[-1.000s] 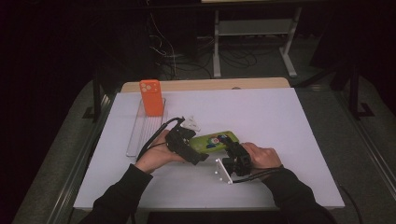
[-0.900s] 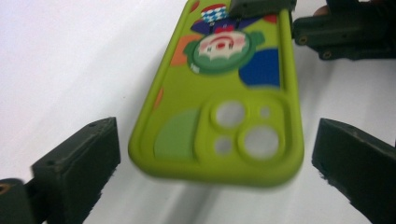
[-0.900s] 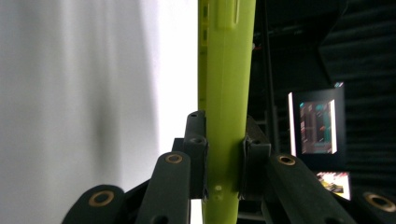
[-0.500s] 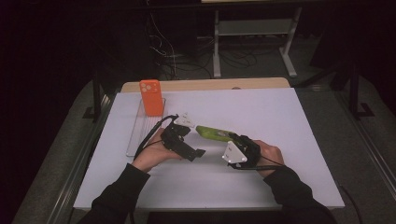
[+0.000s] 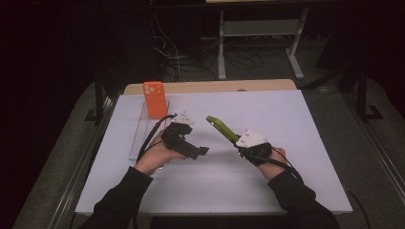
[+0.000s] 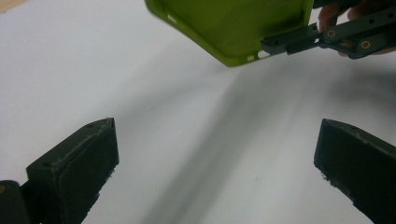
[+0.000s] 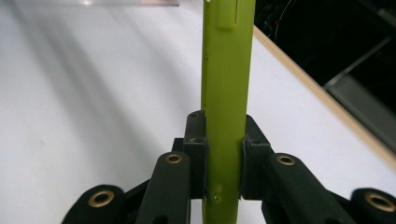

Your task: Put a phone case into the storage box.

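**Green phone case held clear of the table by one end**

The green phone case [image 5: 222, 128] is pinched at its near end by the right gripper [image 5: 241, 142], whose jaws are pressed against its two faces; the clamp is seen edge-on in the right gripper view [image 7: 227, 93]. The case is raised off the white table [image 5: 305, 143], slanting up and away from the hand, so that most of its length is left free, presumably for a second grip or for inspection.

The left gripper [image 5: 200, 151] is held just beside it, above the table, its jaws spread wide with nothing between them. In the left gripper view the hollow inside of the case [image 6: 233, 25] faces that gripper.

An orange phone [image 5: 155, 99] is propped upright in a clear stand [image 5: 138, 138] at the far left, well apart from both grippers and untouched.
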`<state>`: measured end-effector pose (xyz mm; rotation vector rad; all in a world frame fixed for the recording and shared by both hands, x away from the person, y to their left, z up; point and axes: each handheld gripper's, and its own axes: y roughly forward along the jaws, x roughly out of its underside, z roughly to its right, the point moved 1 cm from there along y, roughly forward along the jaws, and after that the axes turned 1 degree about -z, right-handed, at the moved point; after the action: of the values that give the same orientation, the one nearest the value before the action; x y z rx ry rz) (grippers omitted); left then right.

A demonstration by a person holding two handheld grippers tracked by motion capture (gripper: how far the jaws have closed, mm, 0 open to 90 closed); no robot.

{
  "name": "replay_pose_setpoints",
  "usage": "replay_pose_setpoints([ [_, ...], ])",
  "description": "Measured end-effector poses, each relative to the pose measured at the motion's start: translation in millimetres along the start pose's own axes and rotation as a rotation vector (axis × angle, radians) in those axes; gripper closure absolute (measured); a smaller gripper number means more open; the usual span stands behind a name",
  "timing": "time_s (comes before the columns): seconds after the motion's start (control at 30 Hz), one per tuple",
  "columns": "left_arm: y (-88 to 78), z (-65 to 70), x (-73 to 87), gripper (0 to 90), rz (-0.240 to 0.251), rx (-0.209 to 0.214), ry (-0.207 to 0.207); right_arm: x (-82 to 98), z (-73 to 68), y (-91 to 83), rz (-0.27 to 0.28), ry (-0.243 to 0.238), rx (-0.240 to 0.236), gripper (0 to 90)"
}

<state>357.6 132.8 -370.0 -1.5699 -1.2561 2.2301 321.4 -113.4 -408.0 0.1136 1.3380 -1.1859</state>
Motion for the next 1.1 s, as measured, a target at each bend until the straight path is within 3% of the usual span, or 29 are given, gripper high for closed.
replay_pose_setpoints([
  [0.07,-0.8,-0.5,-0.5,0.0,0.003,-0.003,-0.013,0.2,4.4,-0.3,0.004,0.088,-0.037,75.2],
  [0.17,0.0,-0.9,-1.4,0.0,0.029,-0.009,-0.044,1.7,10.9,0.5,0.014,0.182,-0.078,75.2],
  [0.23,-0.9,-3.3,-2.5,0.0,0.031,-0.020,-0.041,3.0,14.2,0.8,0.016,0.256,-0.104,75.2],
  [0.33,1.3,-4.7,-4.3,0.0,0.063,-0.032,-0.071,5.2,17.9,2.3,0.034,0.348,-0.135,75.2],
  [0.4,3.4,-6.4,-7.0,0.0,0.096,-0.038,-0.083,6.5,18.0,2.5,0.035,0.378,-0.148,75.2],
  [0.5,5.2,-8.3,-11.4,0.0,0.131,-0.017,-0.120,7.2,17.5,3.9,0.047,0.408,-0.162,75.2],
  [0.63,7.2,-9.7,-17.3,0.0,0.170,0.011,-0.131,5.2,13.3,4.2,0.055,0.432,-0.175,75.2],
  [0.67,8.7,-8.2,-18.5,0.0,0.185,0.023,-0.155,4.6,12.3,4.1,0.058,0.436,-0.179,75.2],
  [0.9,17.5,-6.3,-26.3,0.0,0.227,0.068,-0.178,-0.6,8.9,2.0,0.098,0.449,-0.190,75.4],
  [1.1,23.3,-3.3,-32.7,0.0,0.255,0.075,-0.173,-3.3,7.2,0.1,0.109,0.448,-0.202,75.5],
])
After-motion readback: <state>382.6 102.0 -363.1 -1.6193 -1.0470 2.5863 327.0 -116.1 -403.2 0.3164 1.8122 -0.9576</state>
